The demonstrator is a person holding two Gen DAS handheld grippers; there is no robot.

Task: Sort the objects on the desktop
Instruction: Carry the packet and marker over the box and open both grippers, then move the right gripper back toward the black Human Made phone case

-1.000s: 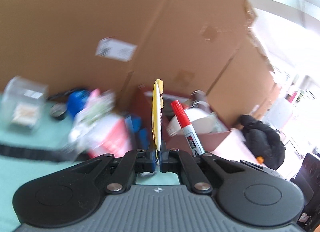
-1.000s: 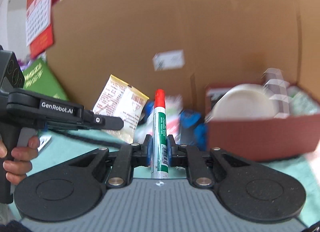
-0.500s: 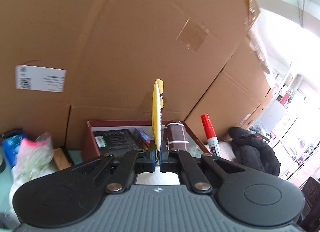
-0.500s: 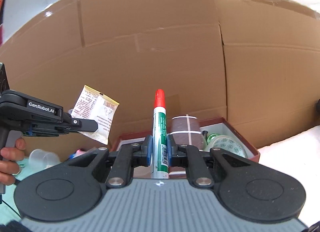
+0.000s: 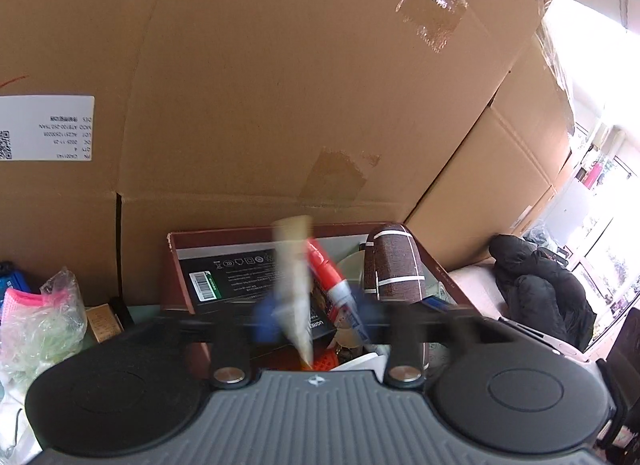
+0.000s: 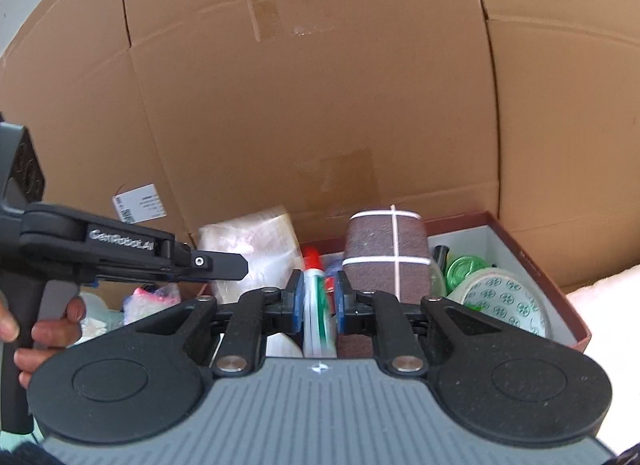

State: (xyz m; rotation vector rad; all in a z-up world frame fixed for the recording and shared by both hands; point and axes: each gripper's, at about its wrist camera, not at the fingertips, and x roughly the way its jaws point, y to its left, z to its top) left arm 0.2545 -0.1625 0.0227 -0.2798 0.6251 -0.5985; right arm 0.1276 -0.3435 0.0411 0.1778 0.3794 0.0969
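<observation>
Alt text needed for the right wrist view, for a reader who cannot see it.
The right tool, its jaws opening, has a red-capped green and white marker between its blue pads, over an open dark red box of odds and ends. To its left the left tool releases a pale packet; cardboard fills the background.

A pale, flat packet [image 5: 294,285] was seen blurred and tilted, its lower tip pointed down over the open red box [image 5: 180,265], free of any pad. A marker [image 6: 316,305] with a red cap and a green-and-white barrel was seen upright between the blue pads, over the box's near edge. The box was set against a cardboard wall and was crowded: a brown roll [image 6: 386,253] with white bands stood upright in it, a black carton [image 5: 236,277] leaned at its left, and a white lid [image 6: 504,301] with green marks and a green cap [image 6: 464,269] lay at its right.
</observation>
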